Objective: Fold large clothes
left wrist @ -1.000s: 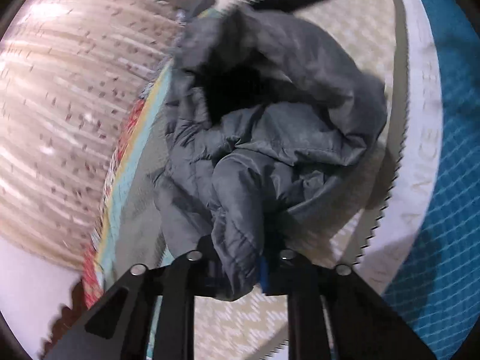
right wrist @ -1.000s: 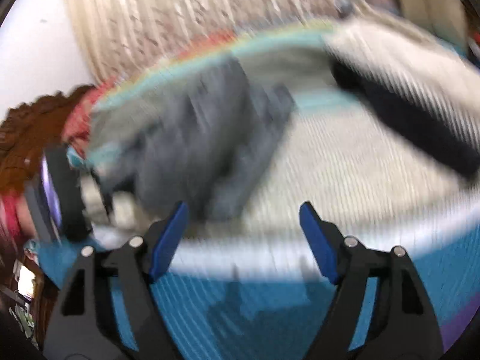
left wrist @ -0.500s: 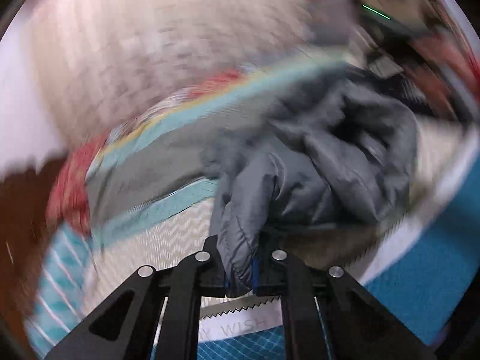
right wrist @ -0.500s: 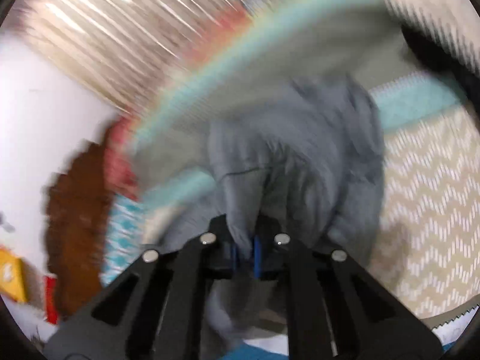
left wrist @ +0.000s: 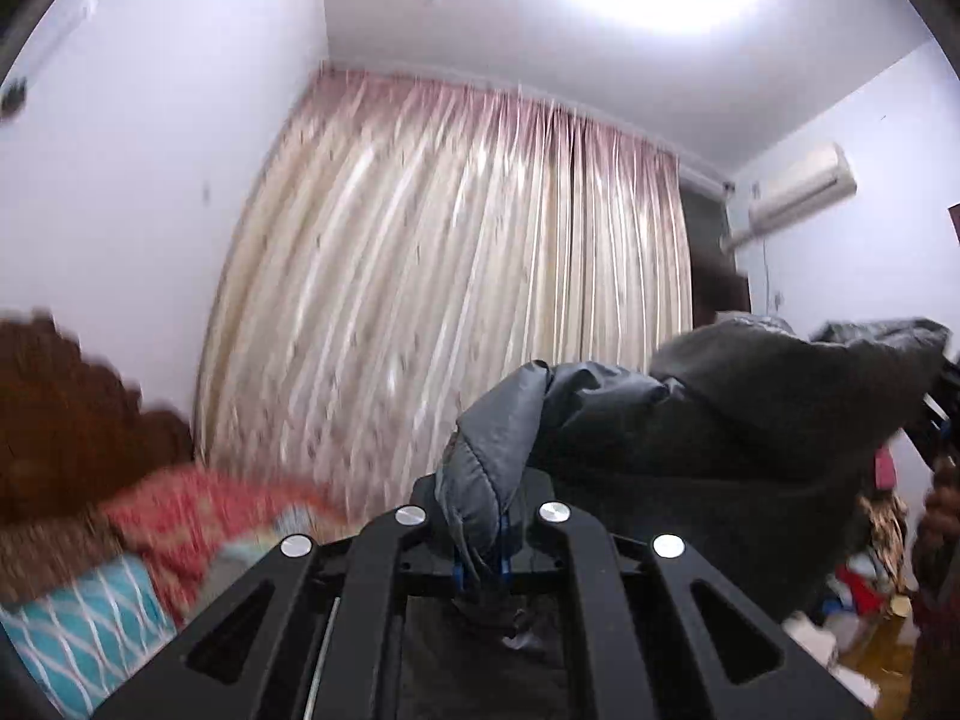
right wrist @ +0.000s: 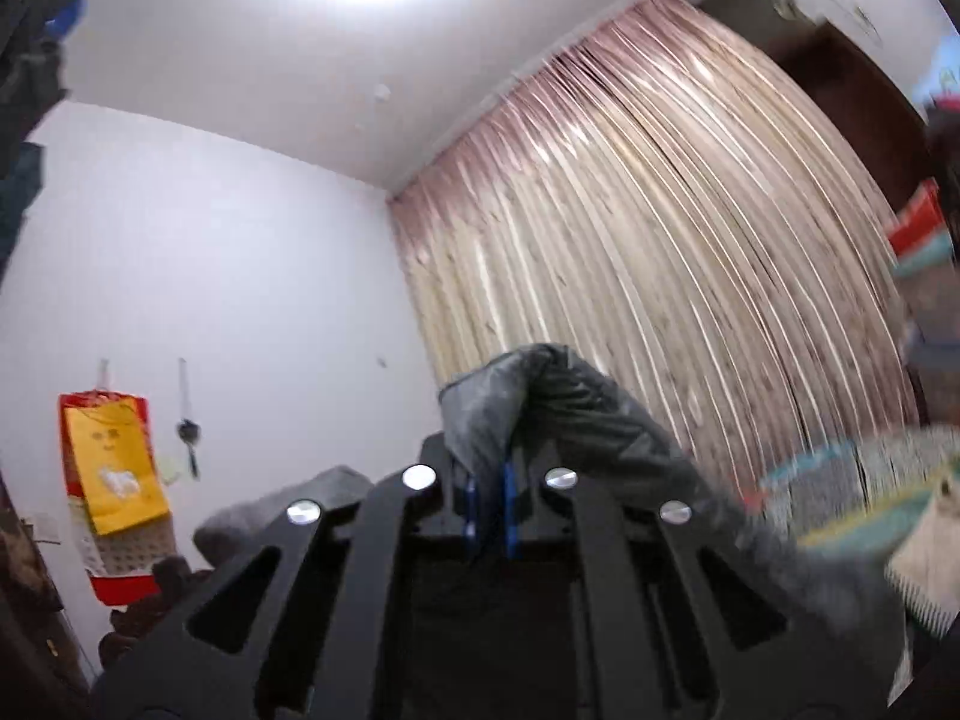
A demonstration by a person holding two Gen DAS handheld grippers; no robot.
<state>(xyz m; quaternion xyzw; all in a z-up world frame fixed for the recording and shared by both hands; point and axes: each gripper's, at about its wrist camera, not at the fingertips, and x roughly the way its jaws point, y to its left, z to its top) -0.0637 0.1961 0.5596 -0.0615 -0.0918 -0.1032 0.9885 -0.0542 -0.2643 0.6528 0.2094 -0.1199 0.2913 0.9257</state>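
A: Two claws, both tipped up toward the ceiling (left wrist: 480, 12). On my left camera the curtain (left wrist: 456, 276) fills the middle and a white wall (left wrist: 150, 180) closes off the left side. Low in the left corner I see the dark headboard (left wrist: 66, 414) and the red bedding (left wrist: 198, 510), both blurred.

B: Any open room around you?

A: Plenty above; it's bare ceiling with the lamp glare. On the right of the left view there is an air conditioner (left wrist: 801, 189) high on the far wall, and clutter low in that corner that I can't make out.

B: Where's the jacket?

A: The grey jacket (left wrist: 750, 450) is held up in the air. My left claw (left wrist: 480, 546) is pressed together on a padded edge of it, and the cloth stands up between the blue pads (left wrist: 504, 540), then stretches off to the right, bulky and dark.

B: And the right side?

A: Much the same. My right claw (right wrist: 489, 510) is pinching a fold of the jacket (right wrist: 540, 396), which rises just above the tips and drapes down to the right. Behind it are the curtain (right wrist: 660, 270) and a wall with a red and yellow calendar (right wrist: 111, 474) hanging at the left. The patterned bedding (right wrist: 870, 498) at the right edge is too blurred to read.
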